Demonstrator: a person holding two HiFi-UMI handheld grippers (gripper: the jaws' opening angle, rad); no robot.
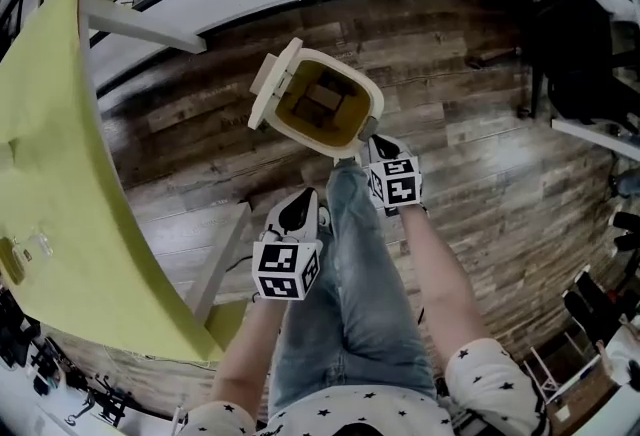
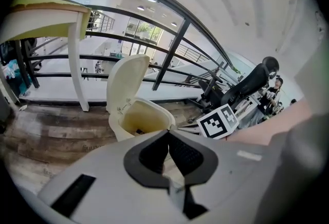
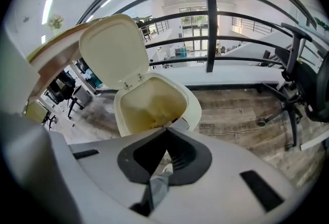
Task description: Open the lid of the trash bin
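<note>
Cream plastic trash bin (image 1: pixel 352 76): one, standing on the floor just ahead of the person's leg. Its mouth is wide open and the inside is stained yellow-brown. A few brown bits lie at the bottom, and I can't make out what they are.
Hinged cream lid (image 3: pixel 113 51): one, tipped right back and standing upright on its hinge, on the bin's side towards the table.
Grippers: two, grey-white, one in each hand, both pointed towards the open bin.
Left gripper (image 2: pixel 167 134): its black ribbed pads are pressed together at the tips with nothing between them. It is held back from the bin, beside the leg.
Right gripper (image 3: pixel 167 130): its pads also meet at the tips and pinch nothing. It sits close to the bin's near rim, but I cannot tell whether it touches.
Marker cubes (image 1: pixel 285 269): two, black-and-white squares, one on each gripper.
Person: one, in blue jeans (image 1: pixel 345 294) and a white star-print top, forearms bare.
Table (image 1: pixel 50 154): one, under a yellow-green cloth, on white legs, left of the bin.
Black office chair (image 1: pixel 570 54): one, well apart on the right.
Floor (image 1: pixel 480 174): dark, weathered wooden planks.
Room: a curved white ledge runs beyond the bin, topped by a black metal railing (image 3: pixel 208 17). Past that is a bright hall with ceiling lights.
</note>
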